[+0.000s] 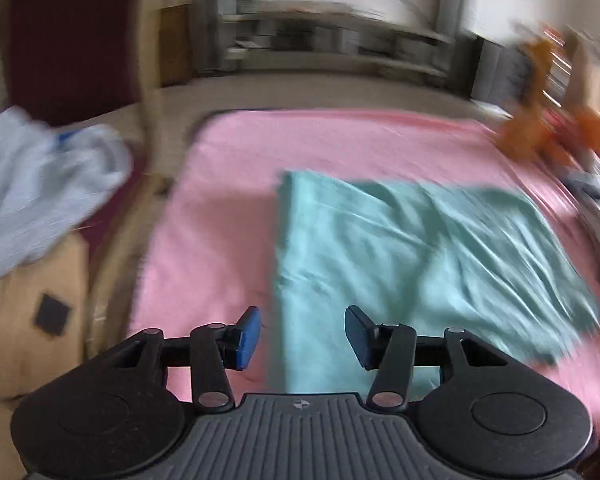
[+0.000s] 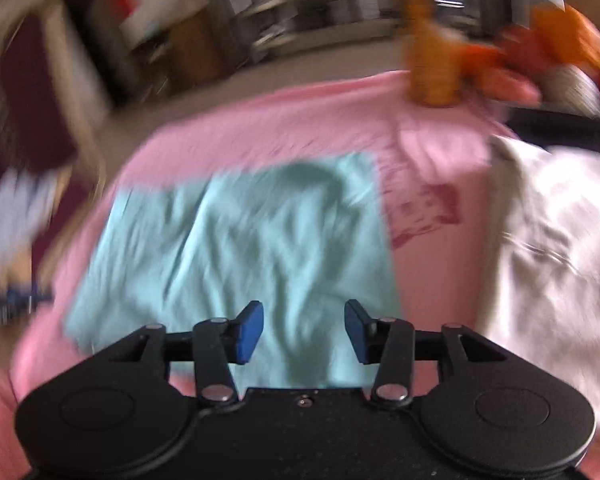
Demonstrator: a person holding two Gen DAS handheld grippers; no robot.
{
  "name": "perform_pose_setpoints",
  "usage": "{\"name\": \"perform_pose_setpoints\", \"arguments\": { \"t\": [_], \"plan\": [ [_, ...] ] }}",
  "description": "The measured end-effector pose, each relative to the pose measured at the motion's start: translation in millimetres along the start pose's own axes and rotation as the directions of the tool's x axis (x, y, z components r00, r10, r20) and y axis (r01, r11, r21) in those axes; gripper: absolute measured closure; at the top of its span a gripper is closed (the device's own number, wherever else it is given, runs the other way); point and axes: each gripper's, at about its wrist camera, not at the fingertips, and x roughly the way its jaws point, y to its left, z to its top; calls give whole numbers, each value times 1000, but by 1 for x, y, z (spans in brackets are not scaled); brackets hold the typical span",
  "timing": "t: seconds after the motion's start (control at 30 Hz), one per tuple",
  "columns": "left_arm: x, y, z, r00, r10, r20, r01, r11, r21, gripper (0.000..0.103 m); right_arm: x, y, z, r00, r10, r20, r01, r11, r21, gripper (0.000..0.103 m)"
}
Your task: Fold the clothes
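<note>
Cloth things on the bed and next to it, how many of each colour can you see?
Pink: 1, the pink sheet
Teal: 1, the teal cloth
White: 1, the white garment
Pale blue: 1, the pale blue pile
Total: 4
The orange things at the far corner are too blurred to count.

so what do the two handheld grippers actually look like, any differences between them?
Both are black, with round side housings, linkage arms on silver pivot pins and blue finger pads. The left gripper has a ribbed grey centre plate with a small emblem. The right gripper has a flat speckled black plate with a screw and a thin black cable.
</note>
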Motion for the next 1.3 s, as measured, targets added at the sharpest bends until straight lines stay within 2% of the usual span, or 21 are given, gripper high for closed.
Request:
{"name": "perform_pose_setpoints", "arguments": {
  "t": [0.1,0.17,0.23,0.33,0.5,0.67,0.73,0.77,0.87,1.1,1.17,1.23,1.3],
  "plan": [
    [16,24,4,996,11,-85,-24,988,-155,57,4,-27,8,999,-36,18,31,977,210,58],
    [26,30,2,991,-7,-131,-20,979,-205,58,11,-33,7,998,-66,-3,64,961,267,58],
    [31,26,0,987,-24,-160,-8,979,-201,58,16,-35,4,995,-90,-32,95,951,295,59],
    [34,13,-4,983,-14,-184,-15,988,-152,57,21,-35,1,990,-119,-74,135,949,285,61],
    [38,6,-9,980,-3,-198,-16,995,-97,57,23,-36,-2,985,-155,-76,170,949,267,61],
    [39,1,-11,976,5,-217,-18,998,-60,57,41,-32,-5,969,-204,-140,231,948,217,69],
    [41,-2,-12,974,23,-227,-30,999,-27,56,43,-25,-6,961,-240,-141,261,952,162,73],
    [41,-5,-13,973,37,-226,-40,999,-8,51,44,-22,-7,956,-258,-140,276,952,134,79],
    [40,-11,-15,973,80,-217,-71,996,52,48,48,-12,-10,941,-311,-136,320,946,51,95],
    [38,-19,-17,971,133,-198,-107,985,134,46,55,11,-16,897,-428,-107,412,900,-144,100],
    [32,-17,-13,977,110,-181,-91,989,114,46,57,18,-18,885,-457,-95,434,880,-193,99],
    [26,-14,-8,983,86,-162,-72,993,92,44,48,13,-13,906,-416,-85,402,905,-139,98],
    [20,-12,-3,988,62,-143,-52,996,70,44,38,9,-9,925,-374,-74,368,926,-85,93]
  ]
}}
